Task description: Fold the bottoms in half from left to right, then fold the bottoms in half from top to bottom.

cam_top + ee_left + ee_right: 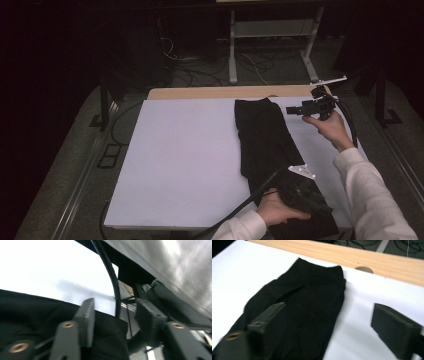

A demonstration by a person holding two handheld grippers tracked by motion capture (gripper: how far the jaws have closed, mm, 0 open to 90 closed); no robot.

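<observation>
A black garment, folded into a long strip, lies on the white tabletop right of centre, running from the far edge to the near edge. My right gripper hovers just right of its far end, pointing left at it. In the right gripper view the jaws stand wide apart, with the garment flat below and nothing in my right gripper. My left gripper rests at the garment's near end under the person's hand. Its jaws stand apart over the black cloth, and my left gripper pinches nothing.
A bare wooden strip with a round hole borders the table's far edge. Behind it stand a metal frame's legs and loose floor cables. A black cable crosses the left gripper view. White tabletop stretches left of the garment.
</observation>
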